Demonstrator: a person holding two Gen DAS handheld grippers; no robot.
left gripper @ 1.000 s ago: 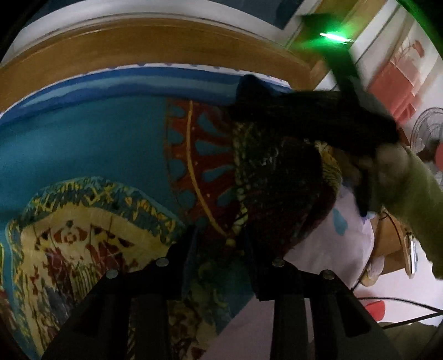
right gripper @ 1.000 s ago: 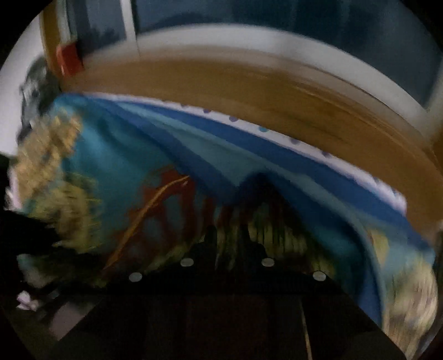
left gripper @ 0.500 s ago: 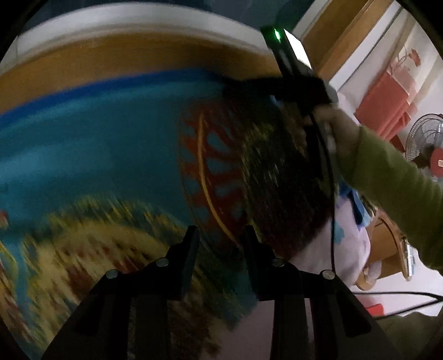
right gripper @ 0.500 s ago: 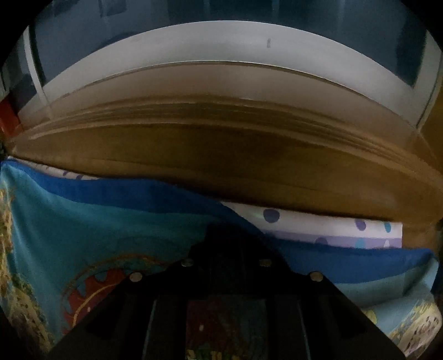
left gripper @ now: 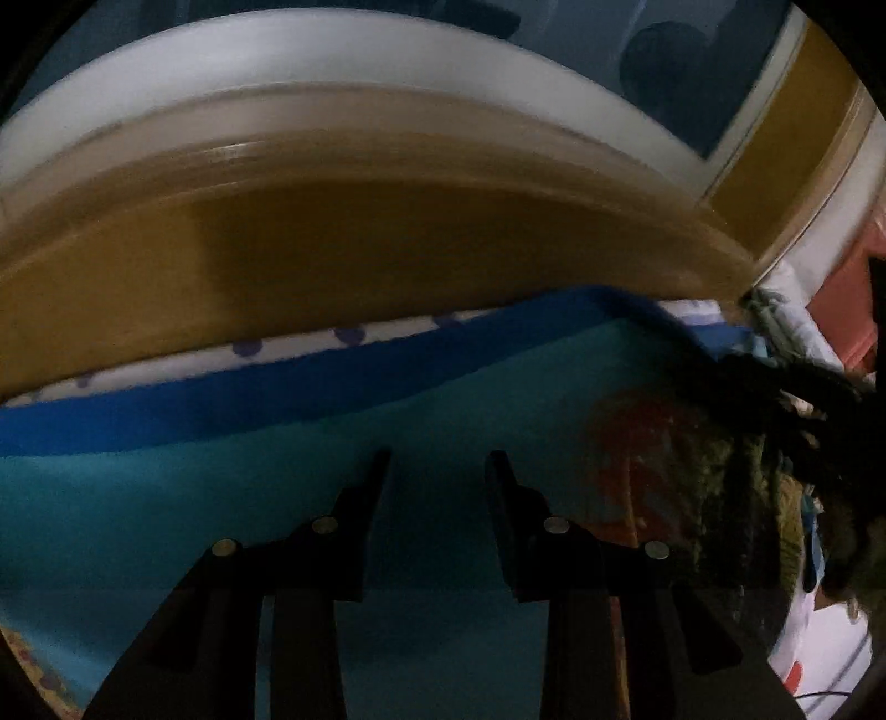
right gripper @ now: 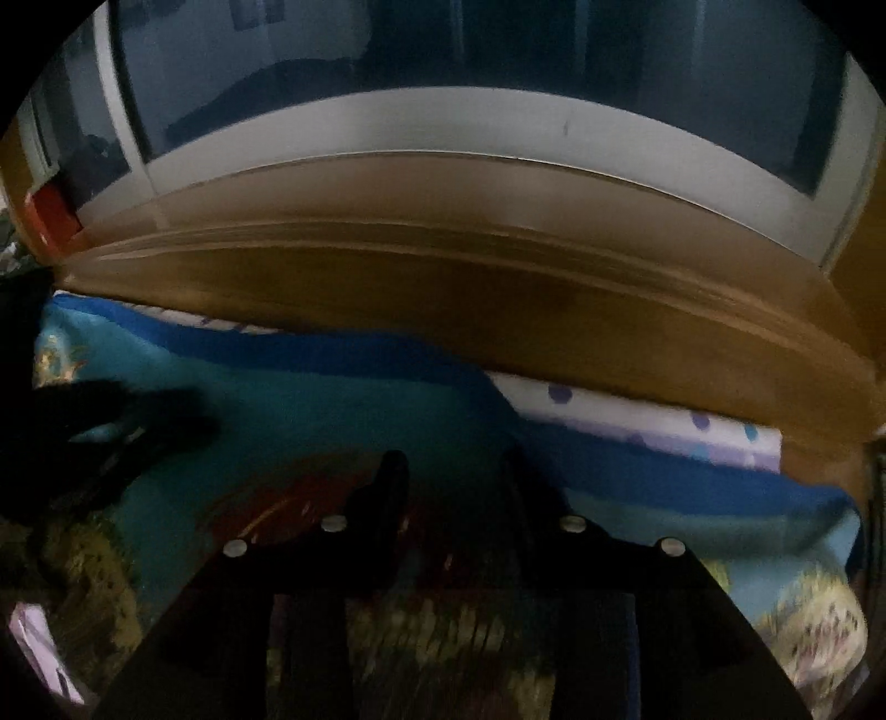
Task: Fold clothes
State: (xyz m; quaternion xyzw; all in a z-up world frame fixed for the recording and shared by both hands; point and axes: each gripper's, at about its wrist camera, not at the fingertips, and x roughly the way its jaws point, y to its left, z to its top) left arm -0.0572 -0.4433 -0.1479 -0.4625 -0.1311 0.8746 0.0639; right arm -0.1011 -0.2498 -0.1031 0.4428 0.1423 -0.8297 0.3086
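Here, the patterned cloth [left gripper: 343, 509] is spread over the bed near the headboard [left gripper: 387, 249] edge. Left gripper [left gripper: 437, 471] is held apart, empty; right gripper [right gripper: 451, 476] jaws are opening above cloth.

Patterned cloth [left gripper: 232, 498] on the bed sheet [right gripper: 637, 412], wooden headboard [left gripper: 360, 260] behind, window [right gripper: 470, 50] above.

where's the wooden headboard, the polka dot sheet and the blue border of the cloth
wooden headboard [left gripper: 332, 260]: left wrist view, middle of its brown face
polka dot sheet [right gripper: 653, 418]: right wrist view, white strip with purple dots
blue border [left gripper: 221, 399]: left wrist view, dark blue band along the cloth's far edge
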